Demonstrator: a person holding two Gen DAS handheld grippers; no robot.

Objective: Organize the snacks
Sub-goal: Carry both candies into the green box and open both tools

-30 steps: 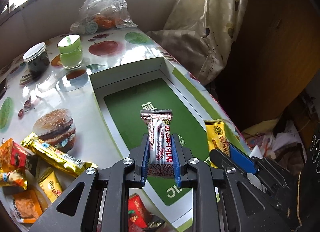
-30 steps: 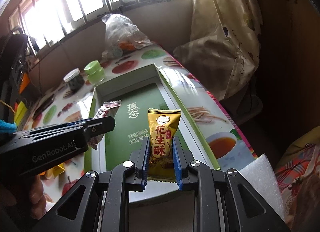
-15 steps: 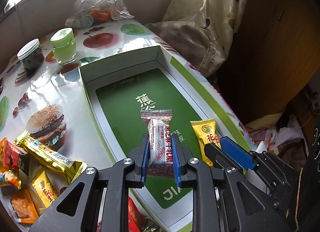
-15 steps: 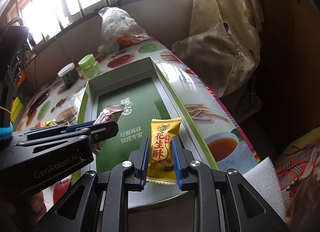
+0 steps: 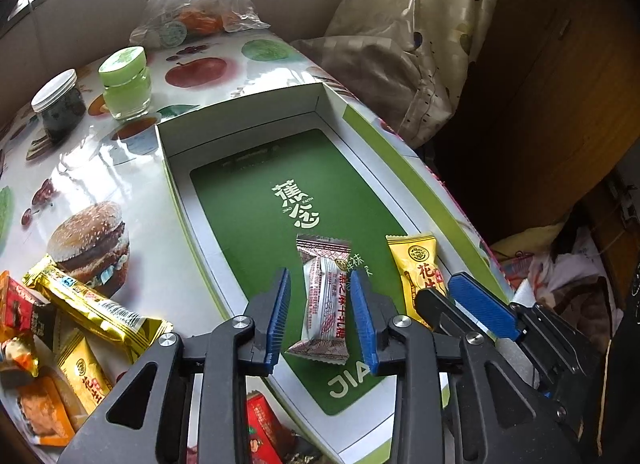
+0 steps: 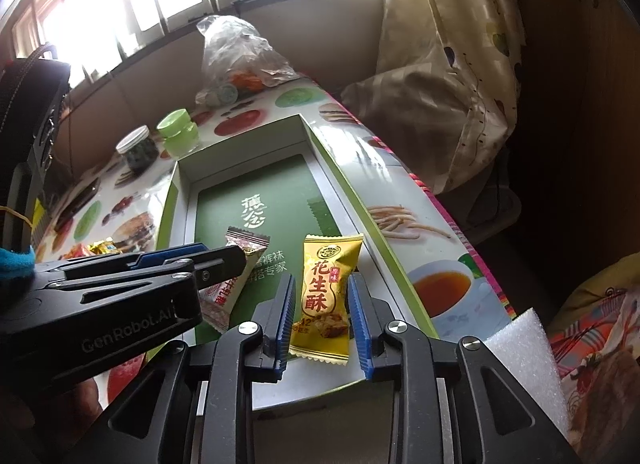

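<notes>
the left gripper [image 5: 322,314] is hanging with its jaws spread; they have just been opening, and the silver-and-red candy [image 5: 324,302] is lying loose between them, clear of both pads. the right gripper [image 6: 322,318] has likewise just been opening its jaws, and the yellow peanut candy [image 6: 325,296] is sitting free between them. both sweets are resting on the green floor of the open box [image 5: 240,192], just beside each other. left of the left jaws, more snacks [image 5: 92,304] are lying on the worktop [image 5: 120,168].
</notes>
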